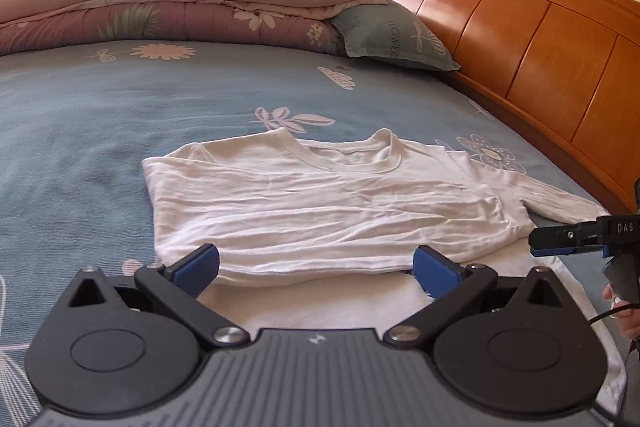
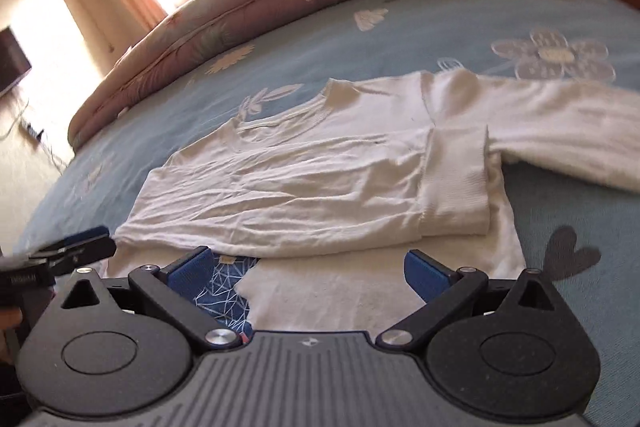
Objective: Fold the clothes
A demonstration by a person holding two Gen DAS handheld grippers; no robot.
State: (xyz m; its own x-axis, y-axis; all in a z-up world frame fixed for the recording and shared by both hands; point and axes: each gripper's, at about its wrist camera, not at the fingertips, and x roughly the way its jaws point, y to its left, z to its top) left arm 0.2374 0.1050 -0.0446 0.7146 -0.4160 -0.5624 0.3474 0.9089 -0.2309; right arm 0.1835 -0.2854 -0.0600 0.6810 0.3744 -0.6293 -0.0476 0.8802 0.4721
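A white long-sleeved shirt (image 1: 320,211) lies flat on the blue flowered bedsheet (image 1: 100,131), neckline towards the far side. One sleeve is folded across the chest, and its ribbed cuff (image 2: 456,187) rests at the right side. The other sleeve (image 2: 560,135) stretches out to the right. My left gripper (image 1: 316,265) is open over the near part of the shirt, its blue pads wide apart with nothing between them. My right gripper (image 2: 308,269) is open too, just above the same near edge. Each gripper shows at the edge of the other's view: the right gripper (image 1: 560,239) and the left gripper (image 2: 80,247).
A folded pink floral quilt (image 1: 168,7) and a grey-green pillow (image 1: 392,35) lie at the far side of the bed. The wooden headboard (image 1: 540,39) runs along the right. A dark blue patch with white lines (image 2: 224,287) shows under the right gripper. A hand (image 1: 624,311) holds the right gripper.
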